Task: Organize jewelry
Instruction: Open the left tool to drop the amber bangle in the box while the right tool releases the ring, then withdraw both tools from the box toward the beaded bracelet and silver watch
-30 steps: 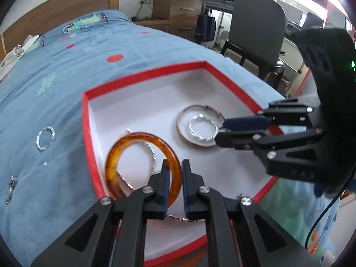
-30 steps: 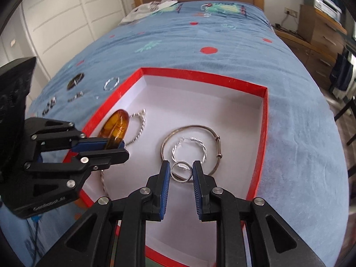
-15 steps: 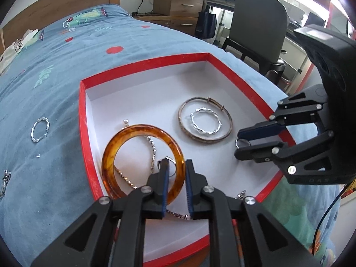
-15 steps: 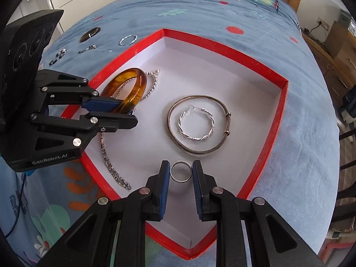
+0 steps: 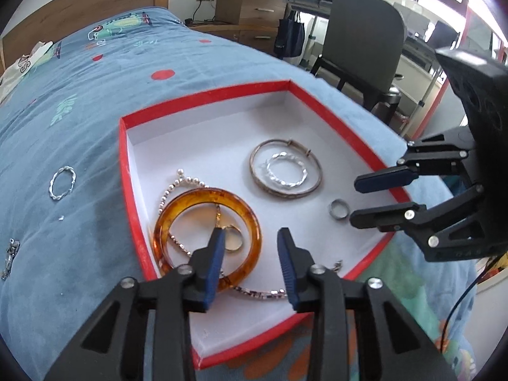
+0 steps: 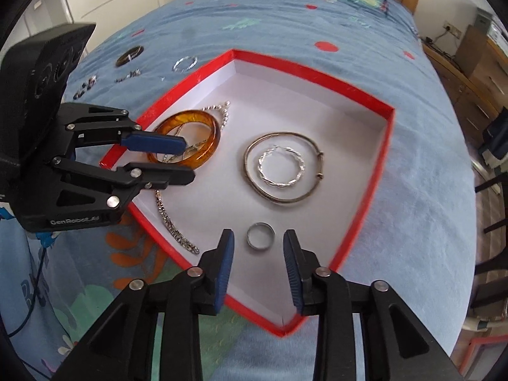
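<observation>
A red-rimmed white box (image 5: 206,93) (image 6: 317,73) lies on the blue bedspread. In it are an amber bangle (image 5: 254,231) (image 6: 209,120) over a silver chain (image 5: 260,292) (image 6: 171,222), and a thin metal bangle (image 5: 254,171) (image 6: 279,135) around a twisted hoop earring (image 5: 270,171) (image 6: 263,165). My left gripper (image 5: 250,238) (image 6: 189,160) is opening over the amber bangle; a small gold ring (image 5: 235,247) lies loose beside its left finger. My right gripper (image 6: 257,238) (image 5: 354,201) is opening too. A silver ring (image 6: 254,244) (image 5: 339,209) rests on the box floor between its pads, untouched.
Loose on the bedspread left of the box are a second twisted hoop (image 5: 62,182) (image 6: 185,63), a dark bangle (image 6: 129,55) and several small pieces (image 6: 127,76) (image 5: 9,257). A chair (image 5: 365,38) and wooden drawers (image 5: 250,0) stand beyond the bed's right edge.
Both grippers went from shut to spread apart. The silver ring left the right pads and now lies on the box floor. A small gold ring now lies inside the amber bangle.
</observation>
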Demonstrator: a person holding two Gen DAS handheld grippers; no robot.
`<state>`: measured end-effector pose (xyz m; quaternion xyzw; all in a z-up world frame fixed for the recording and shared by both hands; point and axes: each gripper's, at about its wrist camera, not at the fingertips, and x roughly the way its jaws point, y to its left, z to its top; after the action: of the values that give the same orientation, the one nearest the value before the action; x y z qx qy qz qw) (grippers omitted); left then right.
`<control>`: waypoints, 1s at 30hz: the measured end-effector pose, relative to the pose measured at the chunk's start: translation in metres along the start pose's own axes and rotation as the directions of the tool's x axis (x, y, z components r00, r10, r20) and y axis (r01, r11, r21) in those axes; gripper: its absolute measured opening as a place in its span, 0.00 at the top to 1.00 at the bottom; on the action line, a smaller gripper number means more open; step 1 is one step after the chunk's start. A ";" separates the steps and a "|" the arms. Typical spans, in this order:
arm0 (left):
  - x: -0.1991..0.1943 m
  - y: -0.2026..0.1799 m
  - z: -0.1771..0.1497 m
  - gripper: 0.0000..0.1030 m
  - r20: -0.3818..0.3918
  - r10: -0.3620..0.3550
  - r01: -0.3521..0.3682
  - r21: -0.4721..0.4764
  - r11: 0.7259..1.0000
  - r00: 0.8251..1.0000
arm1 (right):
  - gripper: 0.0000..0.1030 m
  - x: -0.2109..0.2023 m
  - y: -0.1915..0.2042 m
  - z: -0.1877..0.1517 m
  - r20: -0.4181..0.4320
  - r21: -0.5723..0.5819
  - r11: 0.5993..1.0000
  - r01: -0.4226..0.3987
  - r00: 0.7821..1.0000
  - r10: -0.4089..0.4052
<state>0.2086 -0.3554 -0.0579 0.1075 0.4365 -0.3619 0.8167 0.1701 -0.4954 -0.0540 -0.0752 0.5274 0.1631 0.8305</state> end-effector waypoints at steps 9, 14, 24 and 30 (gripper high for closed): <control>-0.049 -0.021 0.004 0.67 0.059 -0.004 0.002 0.036 0.999 0.998 | 0.68 -0.047 -0.006 -0.017 0.077 0.113 0.993 0.036 0.996 -0.045; -0.082 -0.021 -0.011 0.66 0.069 0.033 -0.033 0.009 0.999 0.997 | 0.67 -0.074 0.005 -0.028 0.097 0.130 0.990 0.061 0.993 -0.074; -0.177 0.002 -0.067 0.61 0.107 0.138 -0.133 -0.055 0.990 0.985 | 0.64 -0.137 0.059 -0.040 0.197 0.143 0.987 0.069 0.976 -0.096; -0.243 0.033 -0.108 0.56 0.149 0.231 -0.214 -0.119 0.970 0.962 | 0.64 -0.170 0.102 -0.041 0.263 0.144 0.988 0.054 0.961 -0.091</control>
<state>0.0763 -0.1582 0.0651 0.0845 0.3718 -0.2527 0.8892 0.0327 -0.4445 0.0859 -0.0149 0.4166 0.1050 0.9029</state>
